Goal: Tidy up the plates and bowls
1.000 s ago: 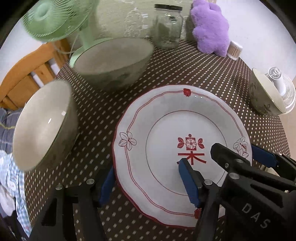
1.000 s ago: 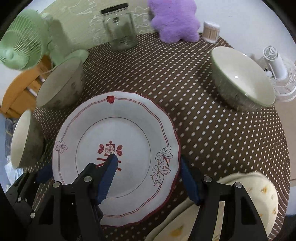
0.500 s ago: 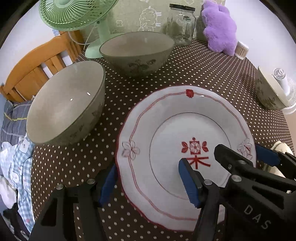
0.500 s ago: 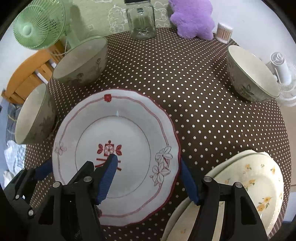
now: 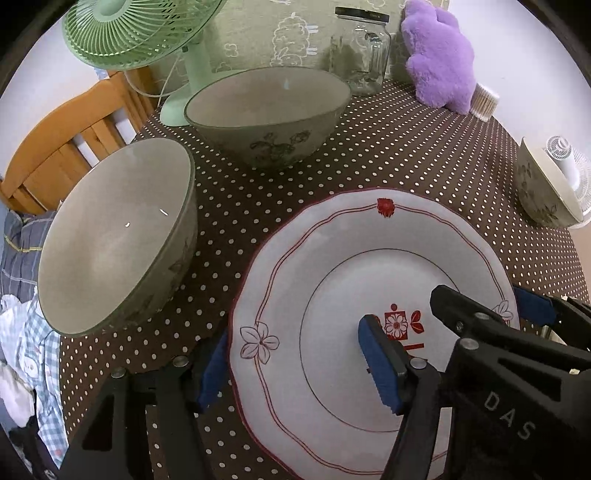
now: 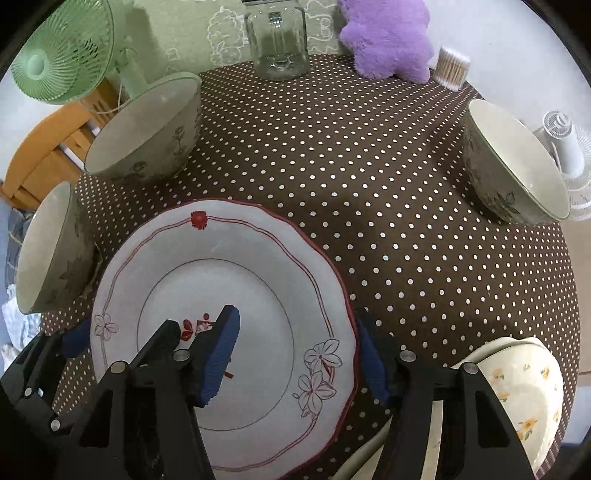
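Note:
A white plate with red trim (image 5: 332, 266) (image 6: 229, 266) is held above the dotted table by both grippers. My left gripper (image 5: 295, 365) straddles its left rim, one blue pad under the rim, one on top. My right gripper (image 6: 299, 358) straddles its right rim the same way. Both jaws stand wide, pads close to the plate. Three grey-green bowls stand on the table: near left (image 5: 114, 240) (image 6: 48, 251), far left (image 5: 269, 114) (image 6: 144, 129), right (image 5: 543, 188) (image 6: 513, 166). Yellow-flowered plates (image 6: 517, 391) are stacked at bottom right.
A green fan (image 5: 144, 29) (image 6: 62, 51), a glass jar (image 5: 362, 55) (image 6: 277, 40), a purple plush (image 5: 439, 55) (image 6: 388, 37) and a cotton-swab pot (image 6: 452, 68) line the table's far edge. A small white fan (image 6: 565, 147) stands at right. A wooden chair (image 5: 66, 136) is left.
Both grippers and the plate have risen and tilted back; the bowls and far objects now sit lower and nearer in view. Grip on the plate looks unchanged.

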A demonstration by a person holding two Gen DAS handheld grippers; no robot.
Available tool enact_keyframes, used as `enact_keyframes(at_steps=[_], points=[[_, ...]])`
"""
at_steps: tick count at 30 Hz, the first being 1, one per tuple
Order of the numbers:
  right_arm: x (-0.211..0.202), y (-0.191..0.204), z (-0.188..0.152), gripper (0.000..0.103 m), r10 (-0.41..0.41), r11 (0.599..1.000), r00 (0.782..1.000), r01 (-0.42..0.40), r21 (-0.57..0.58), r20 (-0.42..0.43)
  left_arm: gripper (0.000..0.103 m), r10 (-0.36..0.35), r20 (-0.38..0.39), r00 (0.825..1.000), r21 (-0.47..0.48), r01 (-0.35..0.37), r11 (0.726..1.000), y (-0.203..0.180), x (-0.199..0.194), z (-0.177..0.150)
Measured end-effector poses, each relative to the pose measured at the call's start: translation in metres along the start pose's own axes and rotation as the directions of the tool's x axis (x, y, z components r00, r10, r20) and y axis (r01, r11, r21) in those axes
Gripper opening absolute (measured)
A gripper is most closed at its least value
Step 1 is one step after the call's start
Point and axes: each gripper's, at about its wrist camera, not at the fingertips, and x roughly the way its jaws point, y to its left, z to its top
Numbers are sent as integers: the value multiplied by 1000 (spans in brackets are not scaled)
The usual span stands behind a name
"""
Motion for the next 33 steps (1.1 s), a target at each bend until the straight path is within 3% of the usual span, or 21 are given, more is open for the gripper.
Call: enact_keyframes(at_steps=[9, 17, 33], points=[[-4, 1, -5, 65, -18, 1000, 1000, 18, 19, -10, 68, -8, -30, 1000, -8, 8, 1000, 3, -5, -5], [-17, 8, -18, 65, -26, 999, 999, 27, 33, -25, 68, 14, -13, 1000, 17, -14, 1000, 6, -23, -17], [-76, 26, -51, 65, -68, 996, 997, 67, 60, 27, 67, -40, 25, 999, 26, 39, 999, 27, -78, -42]])
